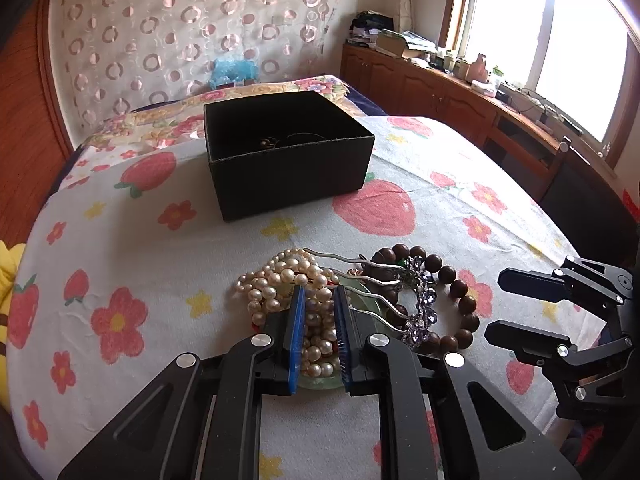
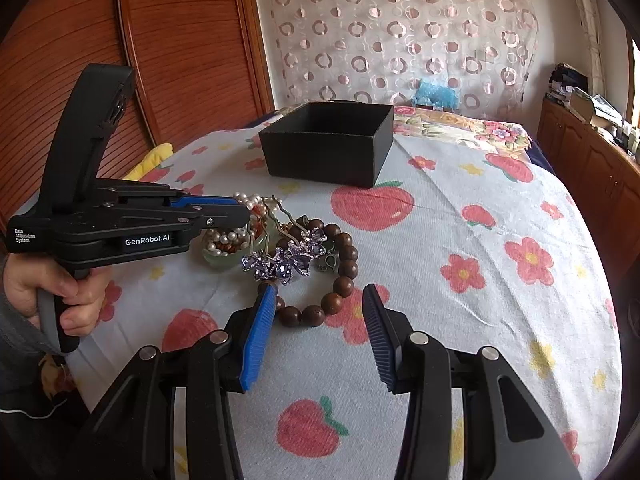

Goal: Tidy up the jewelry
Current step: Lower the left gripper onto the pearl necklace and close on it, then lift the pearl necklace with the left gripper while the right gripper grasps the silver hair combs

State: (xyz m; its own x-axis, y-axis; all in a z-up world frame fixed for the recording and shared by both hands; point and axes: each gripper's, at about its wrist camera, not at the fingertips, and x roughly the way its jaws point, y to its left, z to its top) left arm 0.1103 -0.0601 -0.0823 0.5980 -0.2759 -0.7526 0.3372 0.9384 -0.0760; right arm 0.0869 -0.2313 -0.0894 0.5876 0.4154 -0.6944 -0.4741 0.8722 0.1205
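A heap of jewelry lies on the strawberry-print cloth point(image 1: 132, 264). My left gripper point(image 1: 318, 292) points down into the heap and is shut on the pearl necklace point(image 1: 280, 280), whose beads fill the gap between the blue pads. Under the pearls shows a pale green bangle point(image 2: 218, 260). Beside them lie a purple crystal hairpin point(image 2: 284, 262) with silver prongs point(image 1: 360, 276) and a brown wooden bead bracelet point(image 2: 344, 268). My right gripper point(image 2: 320, 288) hovers open just short of the bracelet with nothing between its fingers. An open black box point(image 1: 288, 168) stands beyond the heap with a small dark piece inside.
A person's hand point(image 2: 60, 296) holds the left gripper's handle. A yellow cushion point(image 1: 6, 276) sits at the cloth's left edge. Wooden cabinets point(image 1: 440, 92) with clutter run under the window on the right. A patterned curtain point(image 2: 400, 32) hangs behind the bed.
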